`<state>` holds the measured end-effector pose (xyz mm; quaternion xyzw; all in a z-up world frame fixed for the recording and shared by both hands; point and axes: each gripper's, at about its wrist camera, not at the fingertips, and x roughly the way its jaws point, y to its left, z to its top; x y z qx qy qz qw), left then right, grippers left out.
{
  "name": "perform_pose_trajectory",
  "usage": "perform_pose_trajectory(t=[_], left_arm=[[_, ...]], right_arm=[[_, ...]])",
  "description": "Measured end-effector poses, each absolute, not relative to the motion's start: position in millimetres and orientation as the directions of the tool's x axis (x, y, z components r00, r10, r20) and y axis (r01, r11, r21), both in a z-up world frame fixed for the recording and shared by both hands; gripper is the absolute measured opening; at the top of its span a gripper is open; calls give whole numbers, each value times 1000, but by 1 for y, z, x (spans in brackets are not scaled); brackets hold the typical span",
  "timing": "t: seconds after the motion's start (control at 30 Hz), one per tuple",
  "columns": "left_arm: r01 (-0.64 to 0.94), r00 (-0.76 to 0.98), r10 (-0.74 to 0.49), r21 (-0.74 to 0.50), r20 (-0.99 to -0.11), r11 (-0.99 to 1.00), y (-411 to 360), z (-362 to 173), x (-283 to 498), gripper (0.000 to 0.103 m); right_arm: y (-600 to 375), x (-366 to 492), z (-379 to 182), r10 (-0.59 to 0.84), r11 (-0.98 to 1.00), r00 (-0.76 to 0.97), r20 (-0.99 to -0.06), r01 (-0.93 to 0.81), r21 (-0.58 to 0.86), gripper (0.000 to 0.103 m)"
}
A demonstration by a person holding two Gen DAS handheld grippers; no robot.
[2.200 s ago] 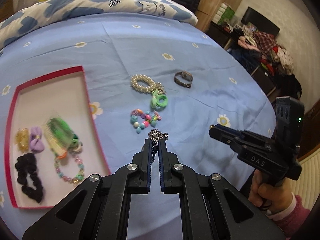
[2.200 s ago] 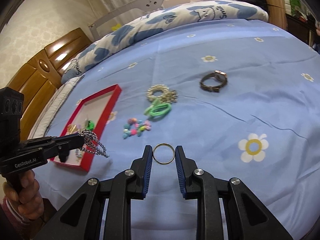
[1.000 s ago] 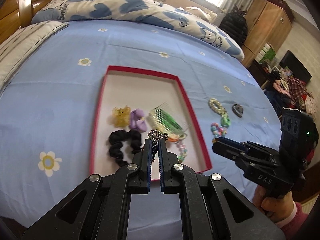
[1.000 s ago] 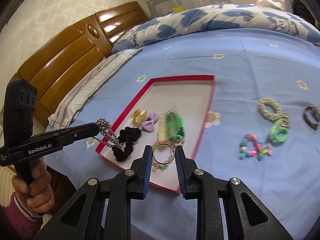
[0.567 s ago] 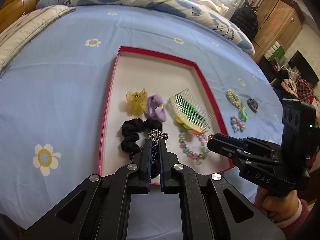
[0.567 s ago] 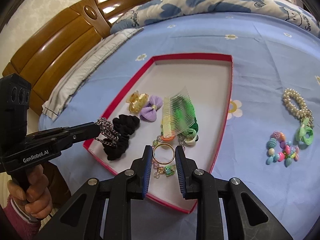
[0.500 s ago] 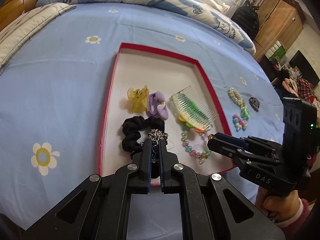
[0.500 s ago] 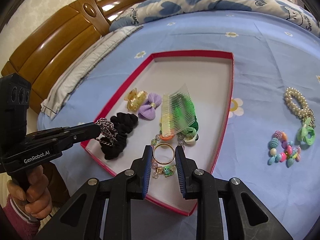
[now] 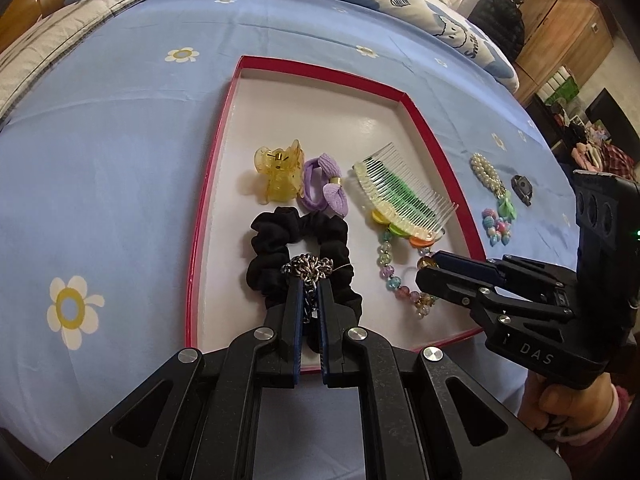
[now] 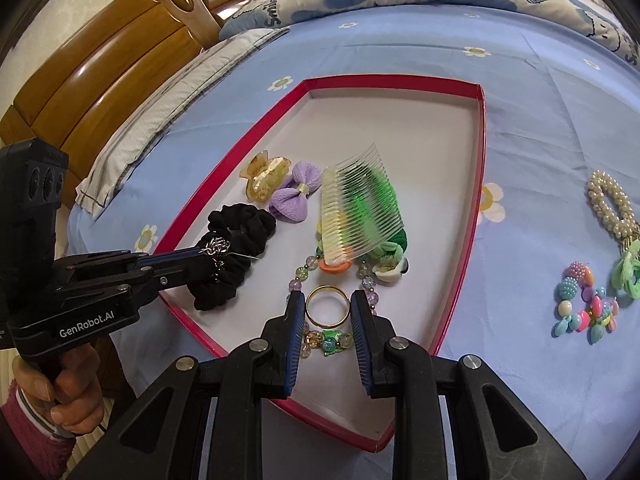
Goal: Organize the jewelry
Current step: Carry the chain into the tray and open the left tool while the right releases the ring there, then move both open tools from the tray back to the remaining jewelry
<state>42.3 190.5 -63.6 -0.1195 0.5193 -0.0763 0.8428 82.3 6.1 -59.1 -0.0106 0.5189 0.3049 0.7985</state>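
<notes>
I have two loads in hand, and they will handle very differently. The silver chain [image 9: 307, 269] in my left gripper [image 9: 309, 280] is light, limp and slippery: it bunches at the fingertips and some of it trails back between the fingers, so I judge it will pour out in a heap when let go, and it could snag on the black scrunchie [image 9: 280, 240] that lies directly beneath it. The gold ring [image 10: 327, 306] in my right gripper [image 10: 327, 307] is light too, but rigid and smooth, so the safest hold is across its width, which is how it is held now. The left fingers are clenched almost together on the chain, with only a thin gap between the blue pads [image 9: 296, 320]. The right fingers stand a ring's width apart, pressing the band on opposite sides, at about 9 and 3 o'clock of the hoop. Both loads hang over the red-rimmed tray [image 10: 478, 160]: the chain near its 7 o'clock corner in the left wrist view, the ring above the pastel bead bracelet [image 10: 320, 338], with the clear comb [image 10: 356, 216] just beyond at 12 o'clock. The pearl bracelet [image 10: 610, 204] and the colourful bead cluster [image 10: 584, 304] lie outside on the blue sheet [image 10: 560, 120], off at 3 o'clock.
</notes>
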Motion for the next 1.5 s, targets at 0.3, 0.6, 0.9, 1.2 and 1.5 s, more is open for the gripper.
perform_pose_trajectory(t=[0.3, 0.6, 0.9, 1.2, 1.5], left_arm=[[-6, 440, -257, -290, -860, 957, 192, -64, 43, 8], [-17, 445, -263, -301, -856, 953, 195, -57, 39, 28], [-11, 469, -277, -319, -839, 948, 191, -40, 33, 35], [37, 494, -295, -319, -818, 947, 165, -17, 34, 43], [142, 473, -340, -311, -812, 940, 111, -4, 49, 43]], right_arm=[[13, 84, -61, 462, 804, 245, -852, -522, 285, 25], [13, 86, -62, 461, 803, 237, -855, -521, 289, 26], [-2, 77, -48, 495, 807, 267, -827, -495, 322, 29], [-70, 60, -17, 523, 839, 384, -761, -390, 380, 39], [-161, 57, -18, 440, 897, 481, -758, -194, 397, 40]])
